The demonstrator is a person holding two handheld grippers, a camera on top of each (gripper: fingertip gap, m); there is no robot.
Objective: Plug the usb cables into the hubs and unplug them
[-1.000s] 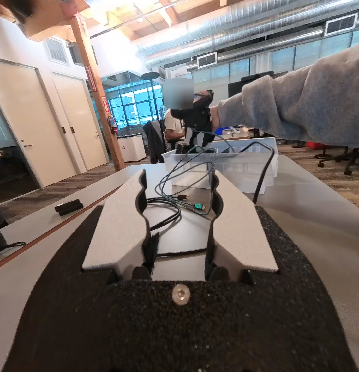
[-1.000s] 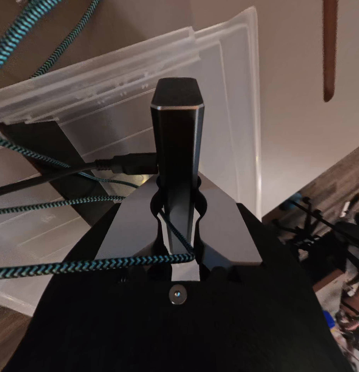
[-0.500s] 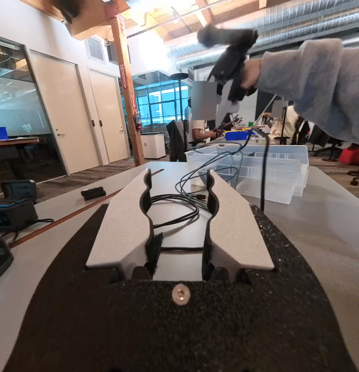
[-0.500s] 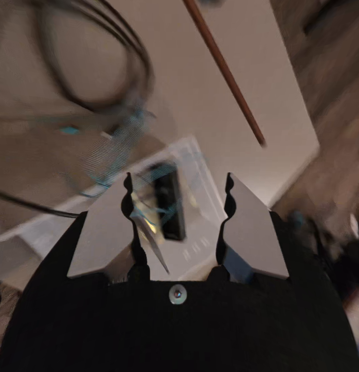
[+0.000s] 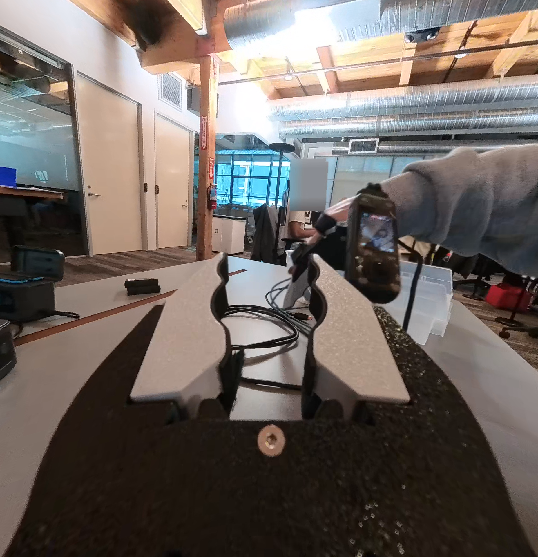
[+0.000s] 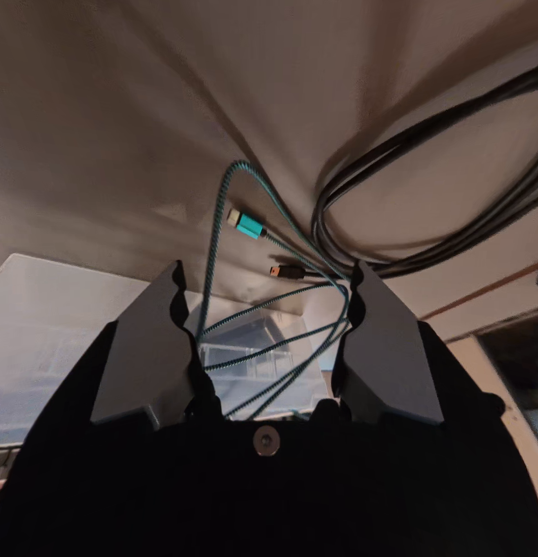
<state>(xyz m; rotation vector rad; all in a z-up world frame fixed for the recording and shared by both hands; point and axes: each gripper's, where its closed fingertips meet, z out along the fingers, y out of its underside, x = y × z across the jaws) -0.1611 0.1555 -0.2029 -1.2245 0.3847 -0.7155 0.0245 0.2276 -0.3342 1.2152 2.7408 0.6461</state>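
Gone from the right gripper [image 6: 267, 271] is the dark hub it pinched a second ago; its fingers [image 6: 147, 346] now stand spread wide with nothing clamped, tipped down over the tabletop [image 6: 141, 120]. Loops of the teal braided cable [image 6: 215, 250] cross the gap between them, one strand lying against the inner edge of the right-side finger (whether it truly touches is hard to tell through the blur). That cable's teal plug [image 6: 248, 226] lies loose on the tabletop just beyond the fingertips, with a black cable's orange-tipped plug [image 6: 284, 272] beside it and a black cable coil [image 6: 412, 211] past that plug. The clear plastic bin [image 6: 50, 316] sits below the teal plug, its dividers showing between the fingers.

The left gripper [image 5: 267, 265] hovers low over the tabletop, fingers [image 5: 189, 331] parted and empty, the black coil framed between them.
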